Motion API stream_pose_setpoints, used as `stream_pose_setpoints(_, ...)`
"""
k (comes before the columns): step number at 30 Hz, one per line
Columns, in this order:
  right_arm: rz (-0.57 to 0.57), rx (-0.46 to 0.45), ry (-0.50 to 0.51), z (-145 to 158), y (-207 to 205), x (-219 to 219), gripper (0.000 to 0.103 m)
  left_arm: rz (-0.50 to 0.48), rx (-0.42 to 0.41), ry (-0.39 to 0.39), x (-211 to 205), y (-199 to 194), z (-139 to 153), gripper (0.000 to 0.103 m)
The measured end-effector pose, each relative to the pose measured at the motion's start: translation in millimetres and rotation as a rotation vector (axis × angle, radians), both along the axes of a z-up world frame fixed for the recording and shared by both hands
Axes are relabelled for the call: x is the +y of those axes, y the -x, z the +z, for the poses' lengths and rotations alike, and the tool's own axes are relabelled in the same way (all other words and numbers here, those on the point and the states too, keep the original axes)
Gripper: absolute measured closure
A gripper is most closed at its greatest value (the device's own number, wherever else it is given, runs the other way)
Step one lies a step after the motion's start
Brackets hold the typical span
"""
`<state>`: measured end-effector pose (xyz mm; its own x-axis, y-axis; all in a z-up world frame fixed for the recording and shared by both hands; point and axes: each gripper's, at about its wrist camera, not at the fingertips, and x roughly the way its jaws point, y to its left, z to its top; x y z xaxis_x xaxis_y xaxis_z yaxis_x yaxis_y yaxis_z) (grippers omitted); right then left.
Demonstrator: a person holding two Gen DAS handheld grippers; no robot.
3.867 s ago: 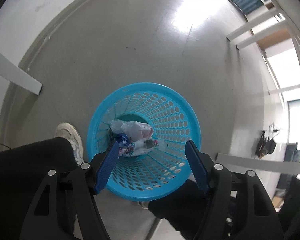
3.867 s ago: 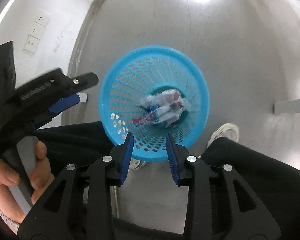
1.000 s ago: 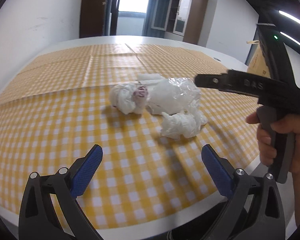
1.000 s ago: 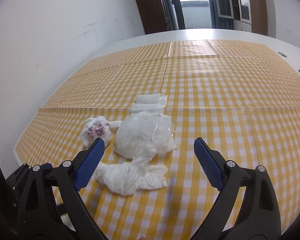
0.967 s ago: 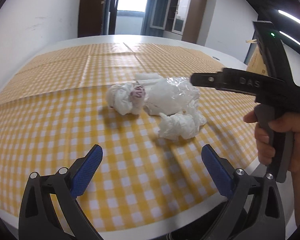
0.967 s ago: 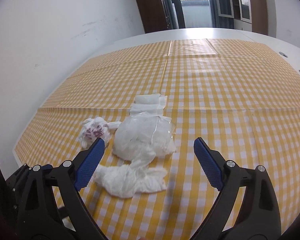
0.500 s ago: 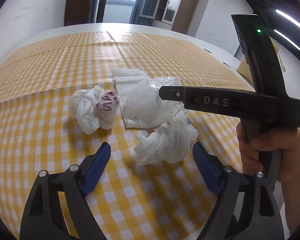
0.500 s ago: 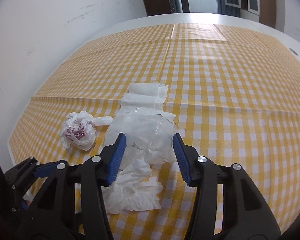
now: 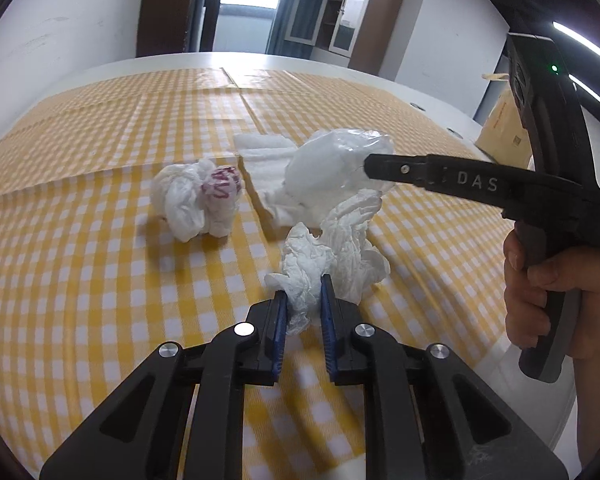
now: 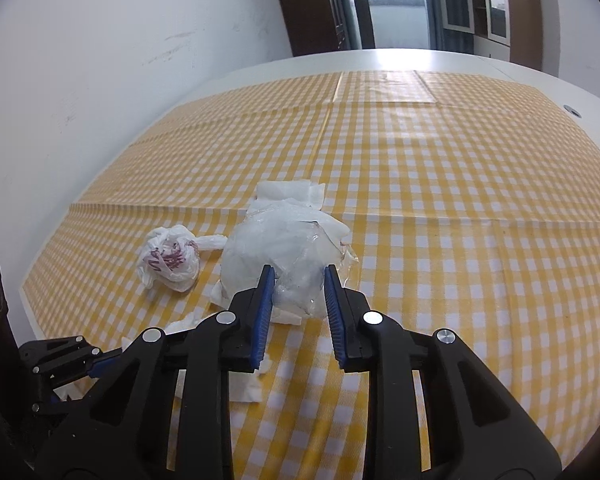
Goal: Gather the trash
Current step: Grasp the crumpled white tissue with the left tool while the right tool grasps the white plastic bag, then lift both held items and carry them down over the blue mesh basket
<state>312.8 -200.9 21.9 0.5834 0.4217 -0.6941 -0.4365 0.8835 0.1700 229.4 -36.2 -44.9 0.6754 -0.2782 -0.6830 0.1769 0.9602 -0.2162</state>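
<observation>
We've got left tongs point(image 9: 303, 300) closing on crumpled tissue point(image 9: 332, 256) at 12 o'clock, pads already pinching it. Right tongs point(image 10: 296, 292) closing around plastic wad point(image 10: 284, 256), also 12 o'clock. Both on checkered table point(image 10: 440, 200).

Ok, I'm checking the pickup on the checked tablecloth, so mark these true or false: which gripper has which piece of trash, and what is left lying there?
1. The left gripper has the crumpled tissue between its closing jaws. True.
2. The right gripper is closing around the bag with red print. False: the clear plastic bag is between its jaws; the printed bag lies apart, to the left.
3. A flat white napkin lies behind the clear bag. True.
4. The tablecloth is blue. False: yellow and white checks.
5. A bin stands on the table. False: none is in view.
</observation>
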Motion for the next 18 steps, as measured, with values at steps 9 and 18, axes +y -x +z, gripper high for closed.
stream_pose_setpoints(9,-0.013,-0.069,-0.024,17.5,37.5,-17.1,0.079,0.065,-0.026,0.023,23.0,44.4,9.2,0.088)
stream_pose_setpoints(18,-0.007,-0.112,-0.045,23.2,83.5,-30.1,0.079,0.093,-0.082,0.004,32.9,89.7,29.1,0.088)
